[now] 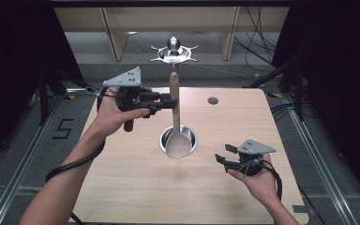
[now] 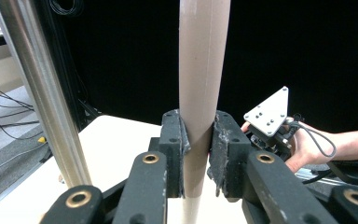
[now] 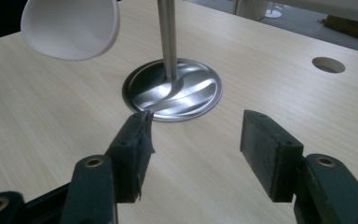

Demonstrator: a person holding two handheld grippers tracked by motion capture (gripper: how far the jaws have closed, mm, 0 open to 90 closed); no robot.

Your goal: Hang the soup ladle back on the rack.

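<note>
The left gripper (image 1: 171, 101) is seen raised above the far-left part of the table (image 1: 122, 187), its jaws clamped on the handle of a pale wooden spoon (image 1: 175, 122). In the high view the spoon is held upright, handle up and bowl down, and the bowl is hung over the round metal plate (image 1: 190, 136) set into the middle of the tabletop; whether the bowl is touching that plate cannot be told from above. In the left gripper view the grip is shown plainly — the spoon (image 2: 200, 93) is pinched between both black pads, and one of the fingers (image 2: 172, 144) is pressed flat against the handle's side. A shiny metal pole (image 2: 42, 93) is seen at the left of that view, and the table edge is seen beneath it.

The right gripper (image 1: 224, 154) is held low over the near-right part of the table, well apart from the spoon, and its jaws are spread apart with nothing between them. In the right gripper view the right gripper (image 3: 196, 140) is pointed at the metal plate (image 3: 186, 95), out of which a thin metal pole (image 3: 168, 37) rises. The spoon's white bowl (image 3: 72, 28) is caught at the upper left of that view — lifted clear of the wood, just beside the pole. A small round hole (image 3: 328, 64) is seen in the table's far-right part.
</note>
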